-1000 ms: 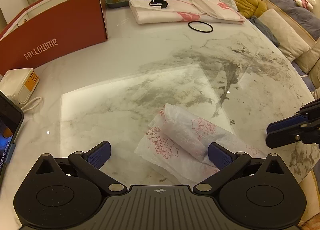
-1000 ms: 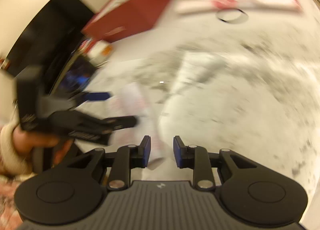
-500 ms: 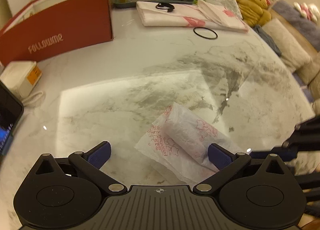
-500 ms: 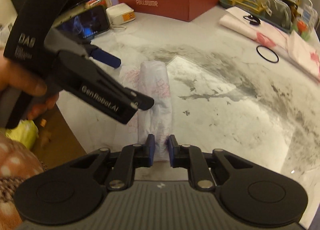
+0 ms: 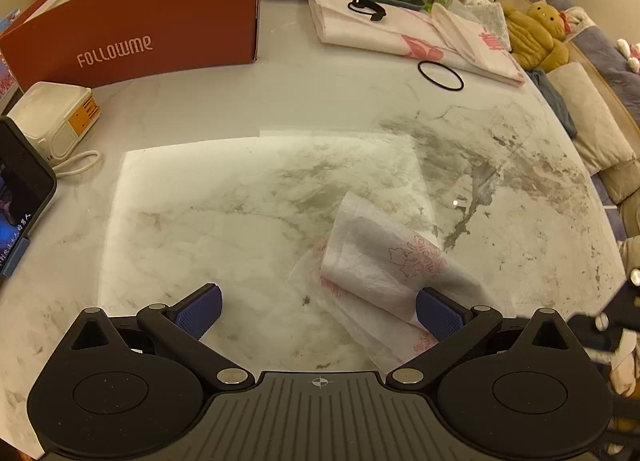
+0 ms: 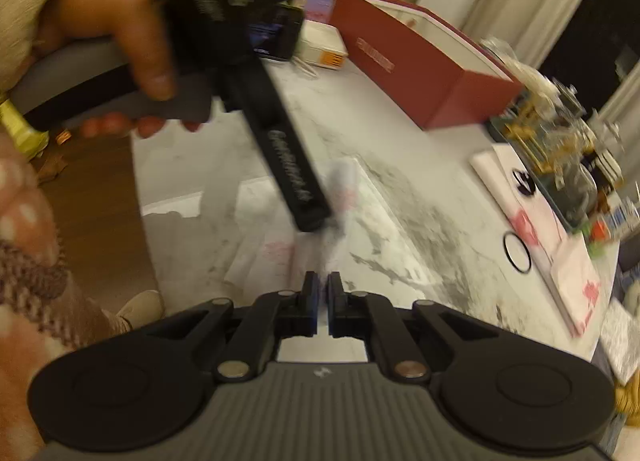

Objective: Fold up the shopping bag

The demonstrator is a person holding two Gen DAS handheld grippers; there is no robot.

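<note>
R gripper (image 6: 322, 288): fingers pressed together, having just been closing; whether a bag edge is caught between them cannot be told, view blurred. L gripper (image 5: 318, 311): fingers spread wide, nothing pinched; R-side finger sits over the bag's near end.

Shopping bag (image 5: 384, 265): thin white plastic w/ pink print, loosely rolled, lying diagonally on the marble table (image 5: 240, 221), near edge, rolled part atop a flat flap.

Handling, judged: very light, limp, slippery; roll likely springs open if released. Best hold approx. at a rolled end or across the roll's middle, pinching several layers, w/ other fingers pinning it to the table.

Beyond: red box (image 5: 140, 33), black ring (image 5: 440, 76), well apart.
</note>
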